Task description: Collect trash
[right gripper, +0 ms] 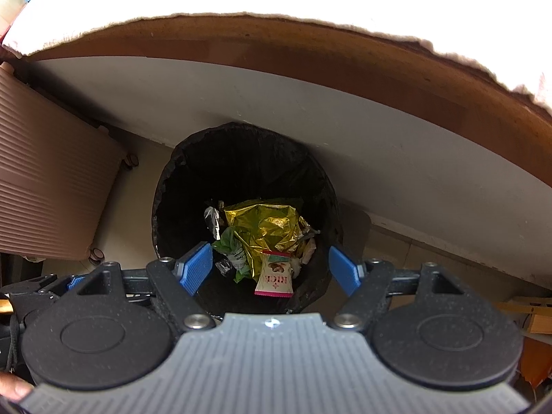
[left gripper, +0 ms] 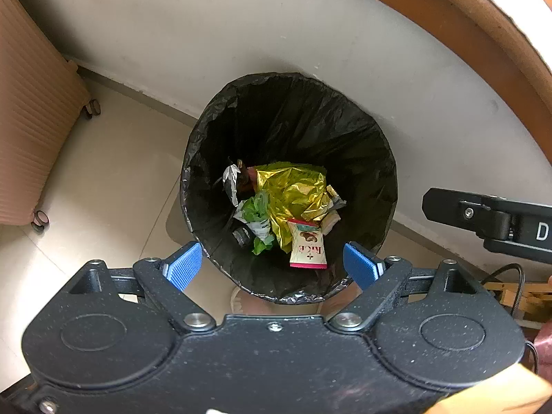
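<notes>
The left hand-held gripper (left gripper: 272, 264) hangs open and empty over the bin (left gripper: 365, 145), whose wrappers (left gripper: 293, 189) lie at the bottom.

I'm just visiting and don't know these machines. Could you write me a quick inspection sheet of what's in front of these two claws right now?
Surface: pale tiled floor, bare where visible.
Job's things: trash bin with black liner against the wall; inside lie a crumpled gold foil wrapper, green plastic scrap, silver wrapper and a small red-edged snack packet.
Clutter: nothing seen loose on the floor.
Grippers: left gripper and right gripper both above the bin, jaws wide apart, nothing between the blue pads.
Cables: black cable at the right edge.
Surroundings: ribbed pink suitcase on wheels, white wall, wooden table edge overhead.
</notes>
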Demonstrator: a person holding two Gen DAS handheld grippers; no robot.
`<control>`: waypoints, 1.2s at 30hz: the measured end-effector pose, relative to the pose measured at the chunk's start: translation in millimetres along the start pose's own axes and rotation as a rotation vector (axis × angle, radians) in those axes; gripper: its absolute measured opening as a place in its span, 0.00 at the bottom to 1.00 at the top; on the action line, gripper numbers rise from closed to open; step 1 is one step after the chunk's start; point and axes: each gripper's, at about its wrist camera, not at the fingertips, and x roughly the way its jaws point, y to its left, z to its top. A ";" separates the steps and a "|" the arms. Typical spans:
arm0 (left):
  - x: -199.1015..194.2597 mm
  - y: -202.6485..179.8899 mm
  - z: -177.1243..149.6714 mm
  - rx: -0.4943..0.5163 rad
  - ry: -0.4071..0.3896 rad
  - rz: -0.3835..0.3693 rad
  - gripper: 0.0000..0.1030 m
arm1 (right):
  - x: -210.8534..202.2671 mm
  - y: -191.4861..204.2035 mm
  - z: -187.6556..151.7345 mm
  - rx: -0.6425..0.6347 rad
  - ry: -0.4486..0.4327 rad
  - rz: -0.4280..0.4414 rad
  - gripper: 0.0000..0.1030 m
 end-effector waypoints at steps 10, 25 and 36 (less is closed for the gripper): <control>5.3 -2.9 -2.9 0.005 0.016 0.007 0.86 | 0.1 -1.2 -3.0 0.001 0.000 -0.001 0.81; 2.3 -13.0 -4.8 0.056 -0.017 0.021 0.86 | -2.0 -4.9 -7.8 0.010 -0.002 -0.001 0.82; 6.9 -13.3 -4.8 0.056 -0.003 0.017 0.86 | -0.6 -8.5 -5.5 0.018 0.003 -0.002 0.82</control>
